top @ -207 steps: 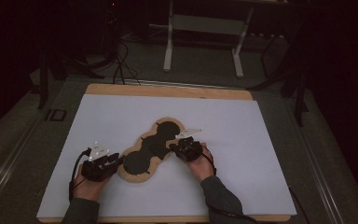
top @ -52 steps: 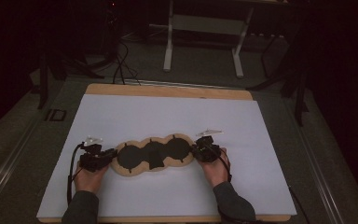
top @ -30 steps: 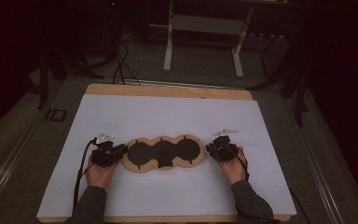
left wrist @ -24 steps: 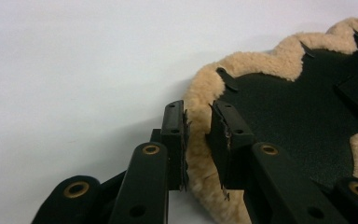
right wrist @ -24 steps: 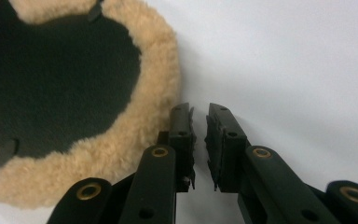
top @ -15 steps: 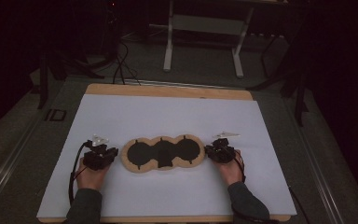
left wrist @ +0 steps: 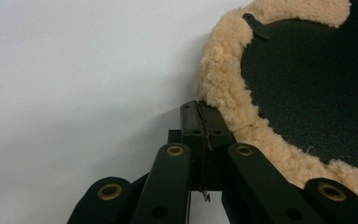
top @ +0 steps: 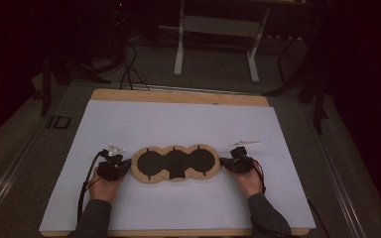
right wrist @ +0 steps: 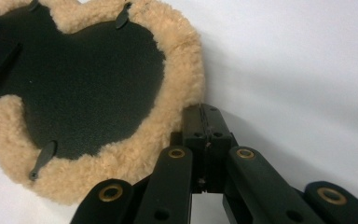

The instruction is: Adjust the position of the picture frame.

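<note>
**Both jaws closed at the ends of the fleece pad**

While the person's two hands rest low on the white sheet [top: 178,124] that covers the bench [top: 178,95], a long three-lobed fleece pad [top: 176,162] lies flat between them, a little below the middle of the high view and running left to right. Its rim is tan and woolly; its three round inner patches are black, with small black tabs reaching in from the rim.

At the pad's left end sits the left gripper [top: 125,166], held in the left hand [top: 104,181]. In the left gripper view the left gripper [left wrist: 199,112] has its jaws pressed flat together, having just been closing, with the tips right against the fleece rim of the pad [left wrist: 223,93]; nothing sits between them.

At the pad's right end sits the right gripper [top: 224,162], in the right hand [top: 248,179]. In the right gripper view the right gripper [right wrist: 204,114] likewise has its jaws drawn together after closing, tips just beside the woolly edge of the pad [right wrist: 182,93], with nothing caught between them.

Cables trail back from both grippers toward the lower edge of the high view.
</note>
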